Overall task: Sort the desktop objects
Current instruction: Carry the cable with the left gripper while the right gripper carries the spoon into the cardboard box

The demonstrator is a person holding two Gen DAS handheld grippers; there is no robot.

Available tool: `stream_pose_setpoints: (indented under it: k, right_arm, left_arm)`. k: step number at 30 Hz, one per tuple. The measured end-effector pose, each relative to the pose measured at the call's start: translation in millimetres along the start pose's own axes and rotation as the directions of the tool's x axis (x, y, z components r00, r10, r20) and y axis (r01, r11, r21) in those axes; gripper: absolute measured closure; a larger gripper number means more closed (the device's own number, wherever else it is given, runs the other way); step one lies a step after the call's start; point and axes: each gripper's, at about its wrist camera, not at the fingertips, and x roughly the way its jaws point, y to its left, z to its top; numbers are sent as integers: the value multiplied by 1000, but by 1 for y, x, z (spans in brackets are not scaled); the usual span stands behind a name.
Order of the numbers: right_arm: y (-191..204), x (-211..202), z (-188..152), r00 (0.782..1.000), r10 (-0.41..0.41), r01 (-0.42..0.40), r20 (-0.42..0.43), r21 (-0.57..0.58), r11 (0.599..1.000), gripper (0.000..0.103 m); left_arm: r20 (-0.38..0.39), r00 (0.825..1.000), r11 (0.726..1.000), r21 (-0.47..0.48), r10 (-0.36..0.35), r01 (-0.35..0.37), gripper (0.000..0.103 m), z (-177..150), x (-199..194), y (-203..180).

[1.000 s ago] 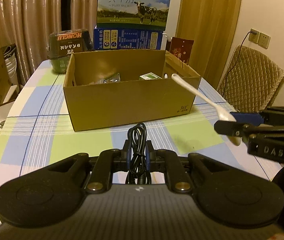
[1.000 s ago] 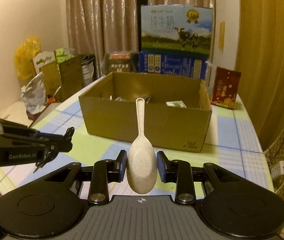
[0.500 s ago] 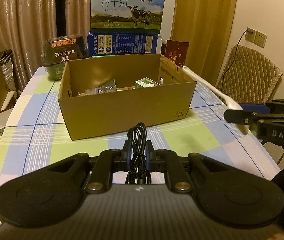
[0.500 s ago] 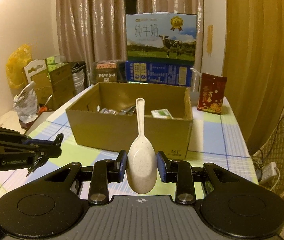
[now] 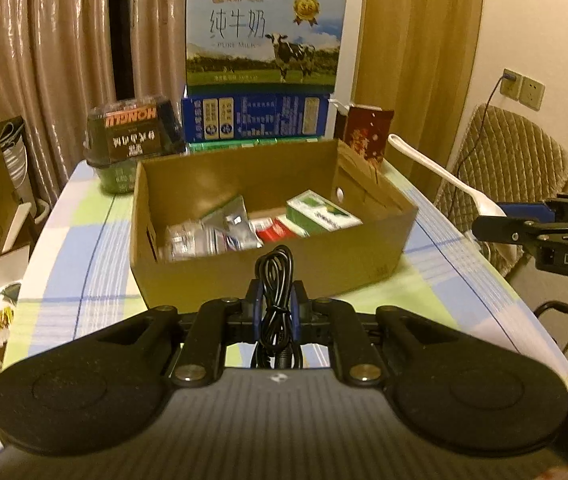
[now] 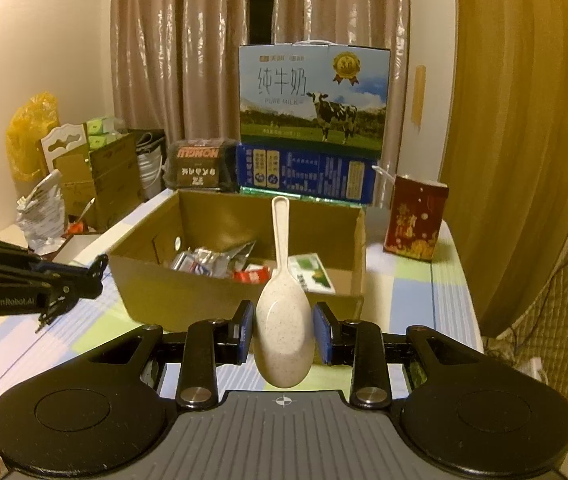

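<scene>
While left claw (image 5: 275,307) pinches coiled black cable (image 5: 275,280), right claw (image 6: 283,333) grips speckled rice spoon (image 6: 283,312) by bowl, handle pointing forward. Both hover above checked worktop (image 5: 84,240), just short of open cardboard box (image 5: 268,272) holding packets and cartons.

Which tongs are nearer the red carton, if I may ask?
Right. The right tongs are in front, slightly left of the red carton; the left tongs are farther left.
</scene>
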Motion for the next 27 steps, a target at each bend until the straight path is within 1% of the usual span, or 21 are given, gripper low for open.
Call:
stream_pose_setpoints:
  k: [9, 14, 20, 27]
  right_arm:
    - [-5, 37, 37, 1000, 28, -28, -11, -27, 999, 74]
    - [-5, 57, 53, 999, 49, -50, -22, -40, 998, 74]
    - [-6, 82, 71, 996, 75, -76, -43, -31, 997, 74]
    - [-8, 104, 84, 994, 95, -96, -60, -21, 995, 74]
  left_arm:
    - [15, 1000, 1000, 26, -1, 1, 93, 47, 21, 17]
    - [4, 1000, 999, 47, -7, 7, 93, 66, 37, 23]
    - [-11, 1000, 998, 62, -12, 12, 93, 80, 58, 27]
    - [-39, 999, 998, 63, -14, 16, 93, 86, 82, 34]
